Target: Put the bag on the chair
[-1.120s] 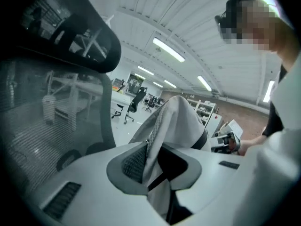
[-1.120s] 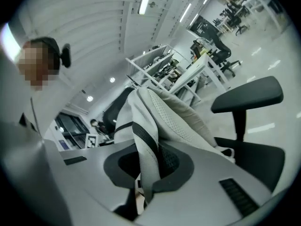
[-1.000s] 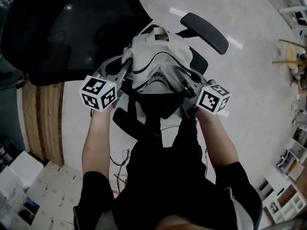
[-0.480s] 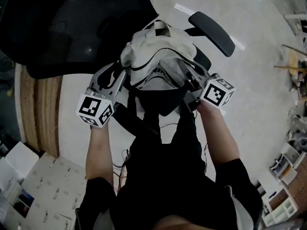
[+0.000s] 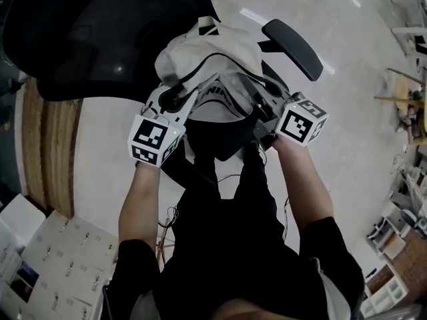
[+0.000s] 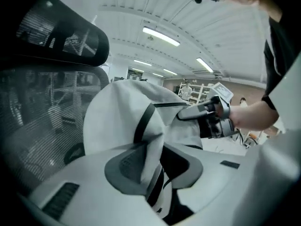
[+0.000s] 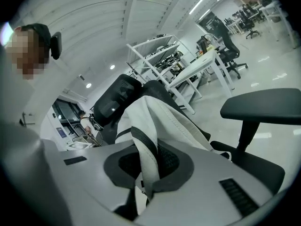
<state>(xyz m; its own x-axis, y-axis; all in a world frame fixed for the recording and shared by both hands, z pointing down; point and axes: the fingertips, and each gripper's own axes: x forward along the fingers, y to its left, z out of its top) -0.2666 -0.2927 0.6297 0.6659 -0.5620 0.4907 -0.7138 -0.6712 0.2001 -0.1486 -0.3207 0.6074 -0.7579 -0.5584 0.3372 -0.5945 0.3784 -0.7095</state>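
Observation:
A white bag (image 5: pixel 213 52) with black straps hangs over the seat of a black office chair (image 5: pixel 100 32), close to its mesh backrest. My left gripper (image 5: pixel 183 93) is at the bag's left edge. Its jaws have just been closing, and a fold of the bag (image 6: pixel 122 121) lies between them against one pad, with a dark gap at the other. It is open (image 6: pixel 157 168). My right gripper (image 5: pixel 257 109) is shut on the bag's black-trimmed right edge (image 7: pixel 164 117), pinched between its pads (image 7: pixel 148 166). The bag hides most of the seat.
The chair's right armrest (image 5: pixel 293 45) juts out just beyond the bag and looms at the right in the right gripper view (image 7: pixel 263 105). A wooden strip (image 5: pixel 57 159) and white sheets (image 5: pixel 53 259) lie at the left. Cables (image 5: pixel 170 219) trail on the floor. Shelves (image 5: pixel 400 225) stand at the right.
My left gripper let go and drew back down-left, then came in again at the bag's left edge. The bag's top has shifted left toward the backrest. The right gripper keeps its hold.

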